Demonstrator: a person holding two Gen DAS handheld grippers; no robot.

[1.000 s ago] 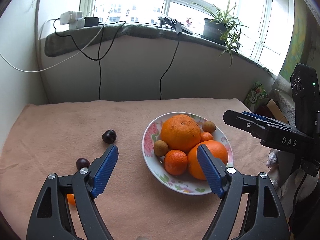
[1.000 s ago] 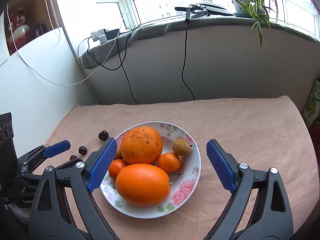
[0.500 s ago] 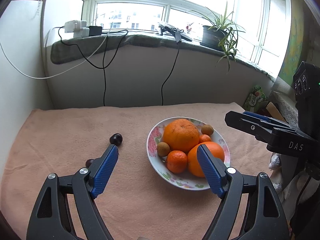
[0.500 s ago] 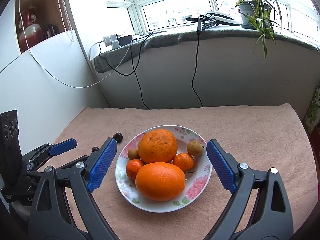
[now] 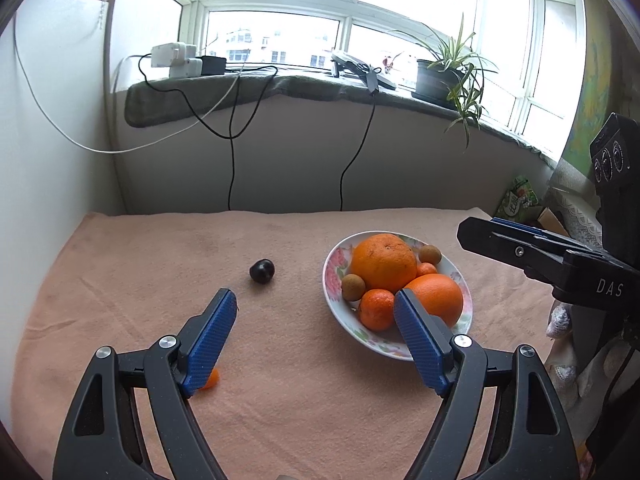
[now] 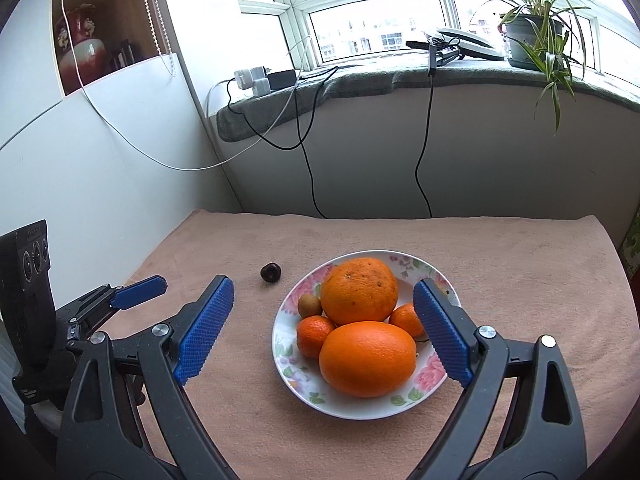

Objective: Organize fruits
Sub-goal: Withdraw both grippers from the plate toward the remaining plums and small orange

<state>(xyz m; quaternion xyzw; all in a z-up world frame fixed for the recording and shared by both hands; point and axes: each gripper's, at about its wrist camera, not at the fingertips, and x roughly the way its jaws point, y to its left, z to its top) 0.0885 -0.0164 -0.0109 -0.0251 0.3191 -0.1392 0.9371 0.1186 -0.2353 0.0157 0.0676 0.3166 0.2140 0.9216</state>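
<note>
Sitting on the peach cloth (image 6: 520, 280), the floral plate (image 6: 424, 404) carries two big oranges, the nearer orange (image 6: 367, 358) lying with its long axis crosswise. Left of the plate rests a dark plum (image 5: 262, 270), apart from it. Both the left gripper (image 5: 316, 316) and right gripper (image 6: 323, 308) stand wide apart, gripping nothing.

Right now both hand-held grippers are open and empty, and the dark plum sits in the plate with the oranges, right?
Not quite. The dark plum lies on the cloth, left of the plate, as the left wrist view shows. Both hand-held grippers are open and empty.
</note>
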